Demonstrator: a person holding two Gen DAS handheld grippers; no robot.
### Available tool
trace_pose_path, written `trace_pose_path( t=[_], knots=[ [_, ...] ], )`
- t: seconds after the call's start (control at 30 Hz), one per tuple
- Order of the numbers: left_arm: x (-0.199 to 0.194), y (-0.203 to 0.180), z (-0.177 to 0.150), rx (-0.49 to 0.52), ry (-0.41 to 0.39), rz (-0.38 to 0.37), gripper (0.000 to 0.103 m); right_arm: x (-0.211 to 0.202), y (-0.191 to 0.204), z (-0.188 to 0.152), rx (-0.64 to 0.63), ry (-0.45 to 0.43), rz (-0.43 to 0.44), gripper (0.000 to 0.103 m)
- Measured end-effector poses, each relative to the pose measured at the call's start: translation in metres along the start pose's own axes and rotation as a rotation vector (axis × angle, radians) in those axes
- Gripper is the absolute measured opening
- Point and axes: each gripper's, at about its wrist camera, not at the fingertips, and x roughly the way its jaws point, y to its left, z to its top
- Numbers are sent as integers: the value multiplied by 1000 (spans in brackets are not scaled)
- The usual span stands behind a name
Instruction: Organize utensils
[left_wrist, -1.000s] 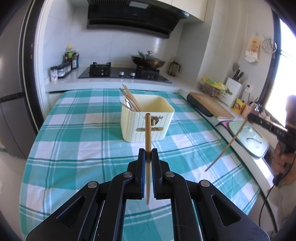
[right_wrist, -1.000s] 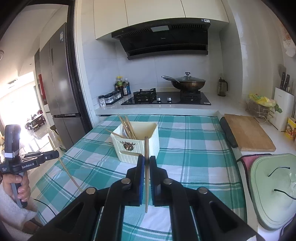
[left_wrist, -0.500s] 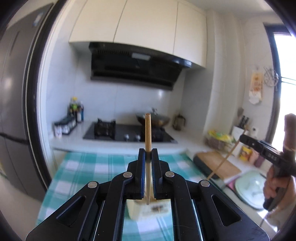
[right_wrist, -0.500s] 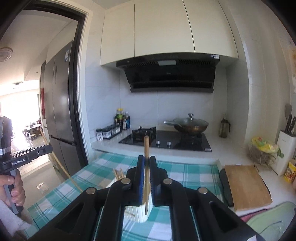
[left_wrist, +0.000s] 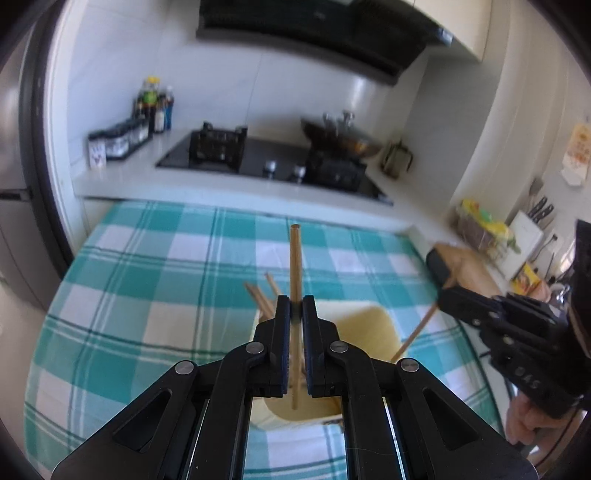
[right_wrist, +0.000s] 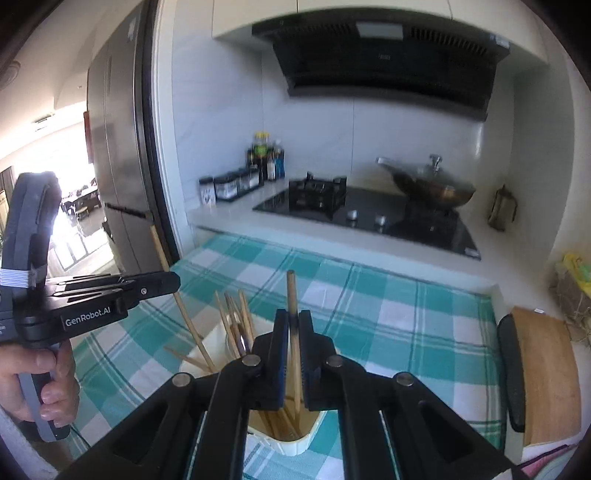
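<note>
My left gripper (left_wrist: 294, 301) is shut on a wooden chopstick (left_wrist: 295, 258) that stands upright, its lower end over the mouth of the cream utensil holder (left_wrist: 365, 325). My right gripper (right_wrist: 291, 315) is shut on a second chopstick (right_wrist: 291, 291), also directly above the holder (right_wrist: 300, 441). Several chopsticks (right_wrist: 236, 325) lean inside the holder. In the left wrist view the right gripper (left_wrist: 441, 299) comes in from the right, its slanted chopstick (left_wrist: 417, 332) reaching down to the holder's rim. In the right wrist view the left gripper (right_wrist: 175, 282) enters from the left with its chopstick (right_wrist: 177, 295).
The holder stands on a teal plaid tablecloth (right_wrist: 388, 314). Behind it is a counter with a gas hob (right_wrist: 317, 192), a wok (right_wrist: 432, 188) and seasoning jars (right_wrist: 229, 188). A wooden cutting board (right_wrist: 546, 369) lies at the right. A fridge (right_wrist: 118, 166) stands at the left.
Both grippers have swung in from the table's sides to just above the holder, each still gripping its chopstick. The holder now sits close under the jaws in both views.
</note>
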Motion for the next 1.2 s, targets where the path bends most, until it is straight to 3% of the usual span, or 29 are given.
trace_pose_path(
  t=[0.07, 0.13, 0.17, 0.2, 0.23, 0.27, 0.43, 0.53, 0.67, 0.77, 0.9, 0.97, 1.07, 1.2],
  knots=[
    [6, 1, -5, 4, 21, 8, 8, 26, -1, -5, 8, 67, 2, 7],
    [1, 1, -6, 11, 27, 0, 30, 39, -3, -10, 29, 96, 21, 8],
    [-6, 2, -6, 15, 18, 5, 54, 39, -4, -11, 45, 91, 12, 12],
    [-14, 2, -6, 21, -3, 18, 69, 36, -5, -12, 63, 75, 18, 27],
    [-27, 2, -6, 30, -34, 28, 72, 28, -7, -12, 85, 46, 20, 49],
    [-37, 1, -5, 38, -56, 31, 74, 19, -7, -11, 99, 15, 8, 55],
    [-104, -9, -24, 92, -186, 79, 102, -62, -7, -3, 130, -156, -47, 64],
    [-148, -21, -54, 137, -279, 87, 103, -117, 1, -13, 157, -226, -79, 86],
    [-182, -45, -104, 169, -246, 72, 103, -166, 25, -49, 174, -212, -123, 103],
    [-199, -56, -139, 135, -225, 129, 103, -185, 49, -89, 174, -181, -186, 103],
    [-213, -64, -164, 115, -152, 171, 103, -200, 81, -138, 148, -113, -249, 103],
    [-224, -64, -172, 96, -155, 206, 103, -208, 93, -155, 129, -98, -265, 103],
    [-241, -62, -177, 50, -193, 255, 103, -223, 103, -168, 136, -98, -271, 103],
    [-256, -63, -178, 48, -206, 258, 103, -235, 108, -170, 145, -94, -277, 103]
  ],
)
